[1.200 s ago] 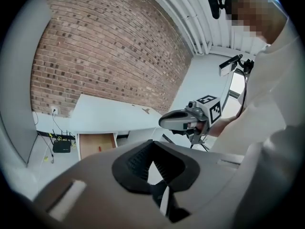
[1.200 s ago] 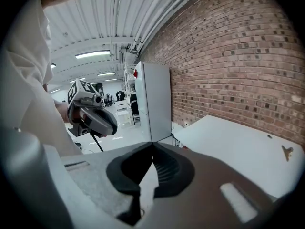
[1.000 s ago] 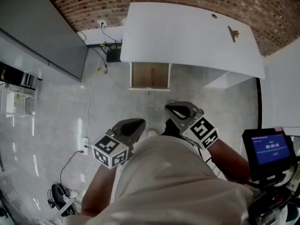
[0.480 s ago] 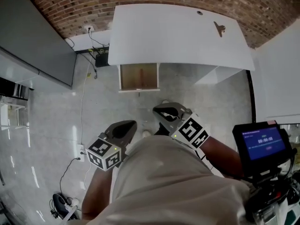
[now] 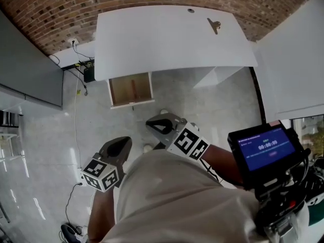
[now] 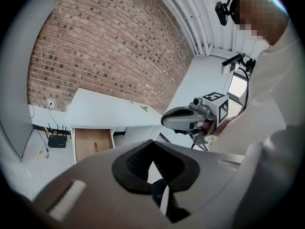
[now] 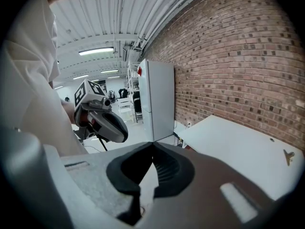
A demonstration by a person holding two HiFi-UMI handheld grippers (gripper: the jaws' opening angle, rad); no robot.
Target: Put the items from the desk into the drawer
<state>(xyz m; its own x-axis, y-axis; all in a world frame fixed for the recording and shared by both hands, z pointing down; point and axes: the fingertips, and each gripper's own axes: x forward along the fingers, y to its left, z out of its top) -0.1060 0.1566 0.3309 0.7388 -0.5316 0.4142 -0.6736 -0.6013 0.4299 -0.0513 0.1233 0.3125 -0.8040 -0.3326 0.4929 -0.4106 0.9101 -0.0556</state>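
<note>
Your left gripper and right gripper both have jaws pressed together, empty, close to your body. Well ahead, a clip lies on the desk. The drawer stands open, holding a thin red thing.

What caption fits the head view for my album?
Facing a white desk with an open drawer and one clip on top, left gripper and right gripper both shut and empty.
</note>
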